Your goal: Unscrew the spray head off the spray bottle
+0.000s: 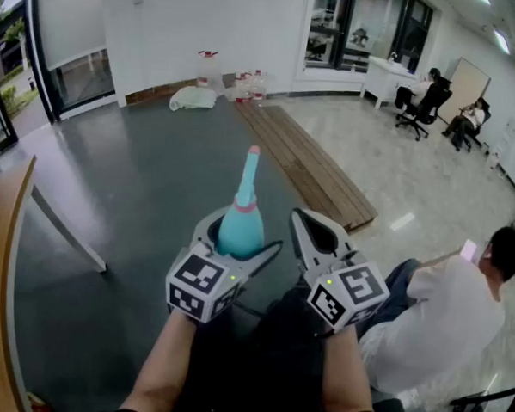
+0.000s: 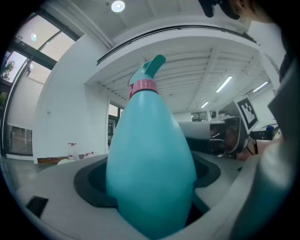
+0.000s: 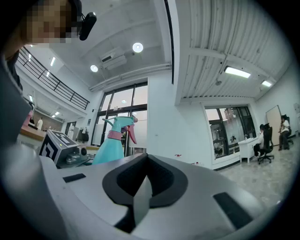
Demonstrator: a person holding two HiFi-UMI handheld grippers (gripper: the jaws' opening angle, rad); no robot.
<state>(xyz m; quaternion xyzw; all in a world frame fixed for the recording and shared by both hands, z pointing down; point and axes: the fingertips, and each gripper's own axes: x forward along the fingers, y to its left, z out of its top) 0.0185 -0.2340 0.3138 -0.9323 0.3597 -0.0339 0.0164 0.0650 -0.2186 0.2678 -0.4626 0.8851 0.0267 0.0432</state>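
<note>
A teal spray bottle (image 1: 240,228) with a pink collar and a teal spray head (image 1: 249,170) stands upright in my left gripper (image 1: 238,239), which is shut on its body. In the left gripper view the bottle (image 2: 150,164) fills the space between the jaws, and the spray head (image 2: 149,70) rises above it. My right gripper (image 1: 306,225) is held just right of the bottle, apart from it, shut on nothing. In the right gripper view (image 3: 140,190) the jaws meet, and the bottle (image 3: 108,147) with its pink trigger shows to the left.
Below the grippers lies a dark floor with a stack of wooden planks (image 1: 307,165) ahead to the right. A wooden table edge (image 1: 1,256) runs along the left. A seated person (image 1: 454,310) is close on the right. Bottles (image 1: 209,69) and a white bag (image 1: 192,98) sit by the far wall.
</note>
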